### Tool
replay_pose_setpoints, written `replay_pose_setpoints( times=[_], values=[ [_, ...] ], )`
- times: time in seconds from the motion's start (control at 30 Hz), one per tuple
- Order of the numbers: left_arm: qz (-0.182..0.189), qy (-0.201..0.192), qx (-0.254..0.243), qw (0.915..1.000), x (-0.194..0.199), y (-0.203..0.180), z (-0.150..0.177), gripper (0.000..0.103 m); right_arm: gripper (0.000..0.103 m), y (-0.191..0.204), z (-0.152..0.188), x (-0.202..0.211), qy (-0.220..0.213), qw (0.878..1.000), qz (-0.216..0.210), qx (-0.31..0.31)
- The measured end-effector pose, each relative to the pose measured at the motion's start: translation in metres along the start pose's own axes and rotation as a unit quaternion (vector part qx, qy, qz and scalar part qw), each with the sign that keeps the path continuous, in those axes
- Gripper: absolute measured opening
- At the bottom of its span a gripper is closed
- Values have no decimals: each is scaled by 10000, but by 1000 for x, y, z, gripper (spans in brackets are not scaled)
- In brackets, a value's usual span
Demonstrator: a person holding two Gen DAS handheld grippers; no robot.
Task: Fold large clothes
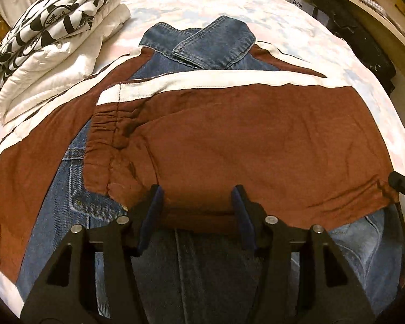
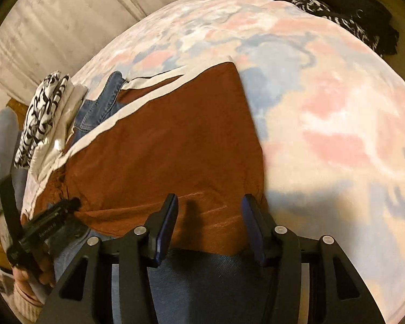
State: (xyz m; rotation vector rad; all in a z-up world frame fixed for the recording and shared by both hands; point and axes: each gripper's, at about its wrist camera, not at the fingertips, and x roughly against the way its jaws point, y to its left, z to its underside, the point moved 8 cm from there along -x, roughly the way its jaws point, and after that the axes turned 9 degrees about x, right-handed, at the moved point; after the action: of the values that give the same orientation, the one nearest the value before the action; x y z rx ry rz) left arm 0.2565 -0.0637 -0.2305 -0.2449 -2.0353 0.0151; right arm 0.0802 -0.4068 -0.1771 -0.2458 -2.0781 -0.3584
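A denim jacket (image 1: 216, 43) with brown sleeves and white stripes lies flat on the bed. One brown sleeve (image 1: 243, 140) is folded across its body; it also shows in the right wrist view (image 2: 162, 148). My left gripper (image 1: 197, 197) is open just above the sleeve's near edge, holding nothing. My right gripper (image 2: 209, 205) is open over the sleeve's right end, holding nothing. The right gripper's tip (image 1: 402, 186) shows at the right edge of the left wrist view. The left gripper (image 2: 40, 232) shows at the lower left of the right wrist view.
A stack of folded clothes, black-and-white print on white (image 1: 54, 32), sits at the bed's far left. The pastel bedspread (image 2: 324, 121) stretches to the right. A wooden shelf and dark items (image 1: 364, 21) stand past the bed's right edge.
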Motion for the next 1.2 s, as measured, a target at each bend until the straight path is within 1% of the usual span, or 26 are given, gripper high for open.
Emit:
replay_pose_setpoints(
  times=[0.03,0.1,0.13,0.27,0.37,0.47,0.5,0.53,0.57,0.6,0.63,0.67,0.7,0.73,0.8,0.93,1.03,1.13,1.2],
  values=[
    [6,-16,5,10000,5,-1,1,55,57,-2,0,2,-8,10000,-15,-13],
    [43,-32,1,10000,10,-2,2,56,58,1,-1,10,-47,10000,18,-7],
    [77,-44,-2,10000,16,-4,5,56,58,3,-4,14,-62,10000,12,-6],
    [96,-132,-59,9998,35,-9,12,56,59,14,0,35,-180,9998,-3,-21],
    [123,-234,-92,9996,54,-14,18,56,59,20,4,56,-369,9993,81,-15],
    [113,-295,-93,9995,71,-16,24,56,59,24,4,85,-747,9971,149,47],
    [126,-315,-82,9994,78,-17,25,56,61,27,5,94,-843,9963,121,85],
    [131,-332,-77,9993,83,-16,27,56,65,32,5,103,-988,9950,37,164],
    [133,-358,-71,9992,89,-17,29,56,67,36,6,112,-1172,9928,-65,243],
    [141,-392,-67,9991,94,-17,30,56,67,40,6,120,-1377,9898,-151,331],
    [143,-424,-64,9990,99,-17,32,56,67,43,6,126,-1569,9866,-142,419],
    [147,-473,-61,9988,104,-17,34,56,67,45,8,130,-1672,9849,-158,430],
    [155,-518,-61,9985,110,-17,36,56,67,49,7,134,-1888,9805,-365,399],
    [156,-555,-65,9983,115,-17,38,56,67,50,8,137,-1980,9786,-438,356],
    [149,-597,-71,9981,124,-15,42,56,67,55,9,134,-1993,9783,-487,300],
    [110,-686,-33,9976,144,-7,48,56,67,77,14,132,-1746,9812,-796,225],
    [56,-717,34,9974,157,3,53,56,67,98,21,140,-1640,9820,-792,509],
    [47,-711,138,9974,173,14,59,56,67,126,29,149,-1395,9846,-761,725],
    [86,-734,198,9971,185,22,64,56,67,145,35,158,-1297,9844,-838,844]
  ],
)
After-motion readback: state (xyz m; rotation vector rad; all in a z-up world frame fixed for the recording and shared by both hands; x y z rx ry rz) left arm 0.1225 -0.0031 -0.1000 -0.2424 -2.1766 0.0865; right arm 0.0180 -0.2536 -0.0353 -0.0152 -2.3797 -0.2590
